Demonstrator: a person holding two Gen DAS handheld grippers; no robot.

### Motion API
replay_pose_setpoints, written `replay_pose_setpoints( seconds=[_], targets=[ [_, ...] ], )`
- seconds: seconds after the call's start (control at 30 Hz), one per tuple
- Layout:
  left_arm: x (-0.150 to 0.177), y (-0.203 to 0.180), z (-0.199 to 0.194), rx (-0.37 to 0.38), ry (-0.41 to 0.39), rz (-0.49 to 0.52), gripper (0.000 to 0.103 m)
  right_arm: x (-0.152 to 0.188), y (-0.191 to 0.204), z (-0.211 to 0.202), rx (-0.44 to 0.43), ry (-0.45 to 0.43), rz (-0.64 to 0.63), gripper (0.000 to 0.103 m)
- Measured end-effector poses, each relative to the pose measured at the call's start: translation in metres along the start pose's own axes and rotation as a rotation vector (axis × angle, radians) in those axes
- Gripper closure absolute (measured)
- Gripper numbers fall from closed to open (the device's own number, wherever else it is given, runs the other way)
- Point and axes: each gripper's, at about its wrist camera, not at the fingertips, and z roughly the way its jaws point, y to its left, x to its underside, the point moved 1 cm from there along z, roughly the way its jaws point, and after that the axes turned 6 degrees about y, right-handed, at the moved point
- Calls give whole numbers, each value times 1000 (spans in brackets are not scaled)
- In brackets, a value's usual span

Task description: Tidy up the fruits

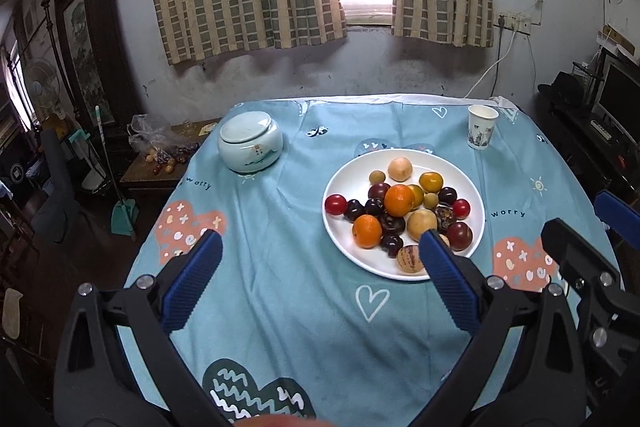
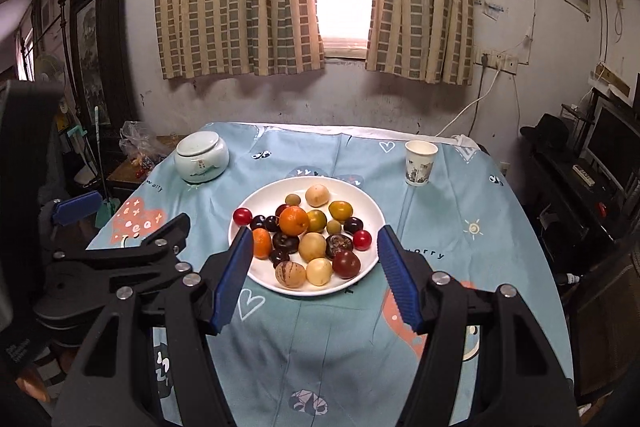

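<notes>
While both tongs, left (image 1: 320, 247) and right (image 2: 316, 247), gape empty, jar (image 1: 251, 141) and cup (image 1: 482, 126) flank the fruit plate (image 1: 340, 223).

Fruits (image 2: 304, 239) on plate (image 2: 372, 211); jar (image 2: 202, 157) left, cup (image 2: 420, 163) right.

A lidded ceramic jar (image 1: 251, 142) and paper cup (image 1: 482, 126) stand well apart on the tablecloth (image 1: 288, 267).

The plate (image 2: 372, 223) looks like glossy white ceramic, and the lidded jar (image 1: 251, 141) has the same smooth glazed sheen. A matt printed cloth (image 1: 280, 267) covers the table. The cup (image 2: 420, 163) appears to be paper. The oranges (image 1: 399, 200) have dull, slightly pebbled skin; the red tomatoes (image 1: 335, 204) shine. Gripper fingers (image 2: 396, 279) carry ribbed blue pads, probably rubber, on matt black plastic with bright metal screws.
</notes>
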Motion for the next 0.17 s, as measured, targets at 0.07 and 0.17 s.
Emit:
replay_pose_setpoints(
  seconds=[0.07,0.17],
  targets=[
    [1,2,-2,5,4,-6,3,0,0,-1,-8,6,3,38],
    [1,6,-3,9,15,-18,3,0,6,-6,-27,4,-11,38]
  ],
)
